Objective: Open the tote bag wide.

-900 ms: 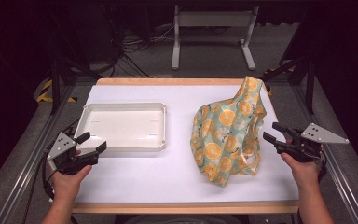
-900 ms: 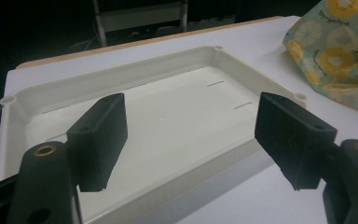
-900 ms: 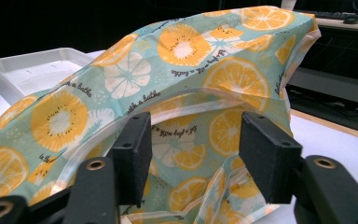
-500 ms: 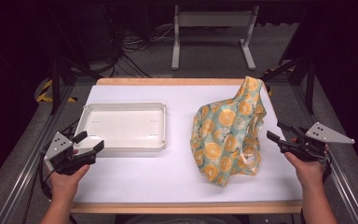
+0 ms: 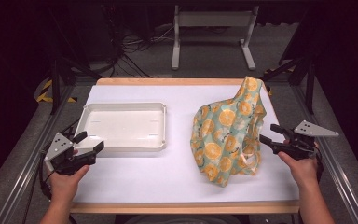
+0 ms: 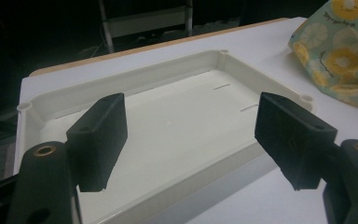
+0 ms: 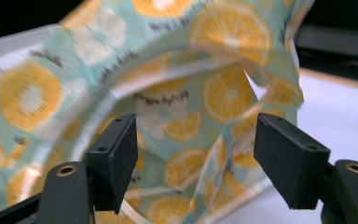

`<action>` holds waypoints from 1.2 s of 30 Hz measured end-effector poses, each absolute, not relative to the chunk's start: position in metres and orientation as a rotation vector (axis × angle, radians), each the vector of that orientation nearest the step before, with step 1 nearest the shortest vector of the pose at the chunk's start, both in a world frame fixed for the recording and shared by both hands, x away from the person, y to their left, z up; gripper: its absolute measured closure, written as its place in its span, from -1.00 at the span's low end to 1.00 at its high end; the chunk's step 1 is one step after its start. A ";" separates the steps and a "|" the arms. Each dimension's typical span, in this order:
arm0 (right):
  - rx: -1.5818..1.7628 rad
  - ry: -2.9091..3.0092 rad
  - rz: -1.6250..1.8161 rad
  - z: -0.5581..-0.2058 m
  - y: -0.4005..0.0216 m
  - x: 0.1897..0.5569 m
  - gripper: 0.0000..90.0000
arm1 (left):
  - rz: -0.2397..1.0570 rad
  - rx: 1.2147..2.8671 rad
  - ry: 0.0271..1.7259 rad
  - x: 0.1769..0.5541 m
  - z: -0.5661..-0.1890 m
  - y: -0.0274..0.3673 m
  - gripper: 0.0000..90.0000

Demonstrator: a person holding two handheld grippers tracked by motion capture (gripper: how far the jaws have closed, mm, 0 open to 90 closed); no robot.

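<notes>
Orange-slice printed teal cloth bag (image 5: 227, 133) slumped on the right of the white table (image 5: 177, 177), right gripper (image 5: 271, 134) gaping beside its mouth as if lining up a grab, left gripper (image 5: 89, 143) wide open, empty, by the shallow white plastic tray (image 5: 123, 127).

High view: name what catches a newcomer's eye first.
The orange-slice print cloth bag slumped on the table's right half stands out first. The empty white tray lies on the left half. The open left gripper faces the tray; the open right gripper faces the bag.
</notes>
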State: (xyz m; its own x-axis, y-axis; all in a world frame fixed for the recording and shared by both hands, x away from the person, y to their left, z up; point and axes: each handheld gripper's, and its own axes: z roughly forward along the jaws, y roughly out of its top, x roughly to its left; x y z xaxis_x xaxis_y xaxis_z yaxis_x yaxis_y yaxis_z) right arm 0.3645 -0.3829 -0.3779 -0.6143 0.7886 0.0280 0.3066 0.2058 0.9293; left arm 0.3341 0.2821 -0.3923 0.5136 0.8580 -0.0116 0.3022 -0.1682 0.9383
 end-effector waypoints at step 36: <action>1.161 2.208 1.195 -0.411 -0.373 0.385 0.07 | 0.680 1.748 0.984 0.336 -0.395 0.278 -0.43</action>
